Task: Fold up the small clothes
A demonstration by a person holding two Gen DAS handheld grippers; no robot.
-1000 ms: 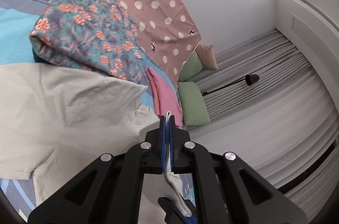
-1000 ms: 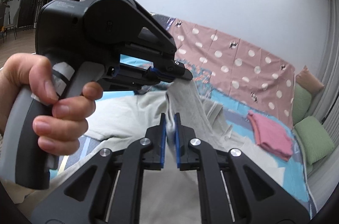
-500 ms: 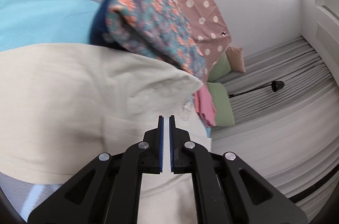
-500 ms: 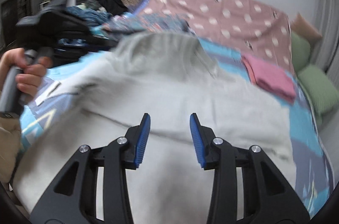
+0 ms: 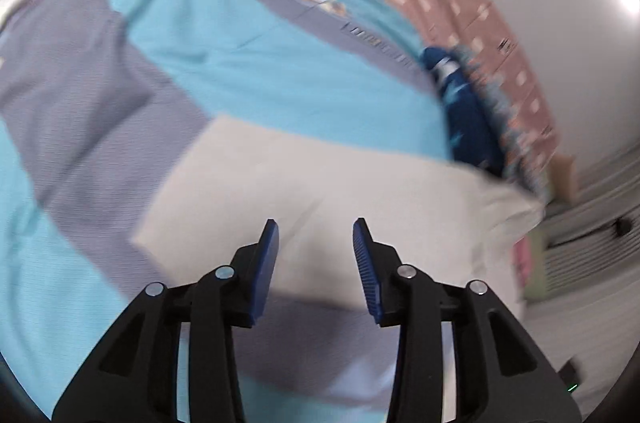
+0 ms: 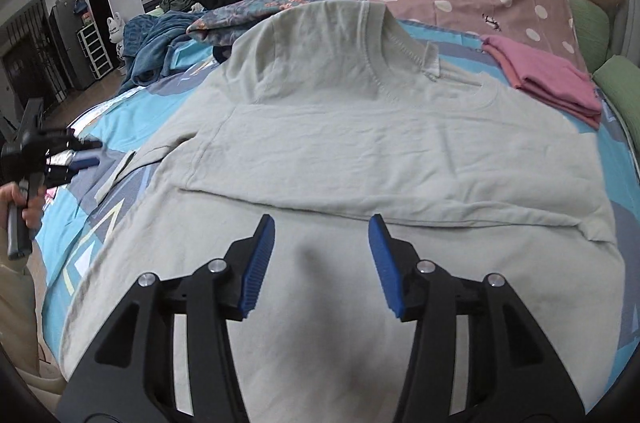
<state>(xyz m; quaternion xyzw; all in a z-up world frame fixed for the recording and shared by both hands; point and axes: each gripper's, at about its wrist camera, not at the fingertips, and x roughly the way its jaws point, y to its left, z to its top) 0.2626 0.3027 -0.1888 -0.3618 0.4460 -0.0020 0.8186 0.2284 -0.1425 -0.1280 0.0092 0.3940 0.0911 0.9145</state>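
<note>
Grey shirt (image 6: 360, 143) spread flat on bed (image 6: 72, 231), part-folded. Left gripper (image 5: 316, 235) and right gripper (image 6: 320, 227): jaws wide apart, holding nothing, above the cloth.

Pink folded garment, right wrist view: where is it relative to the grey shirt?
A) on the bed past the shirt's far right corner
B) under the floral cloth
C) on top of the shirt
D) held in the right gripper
A: the pink garment lies folded on the bed beyond the grey shirt, toward the green cushions; the right gripper is open and empty.
</note>
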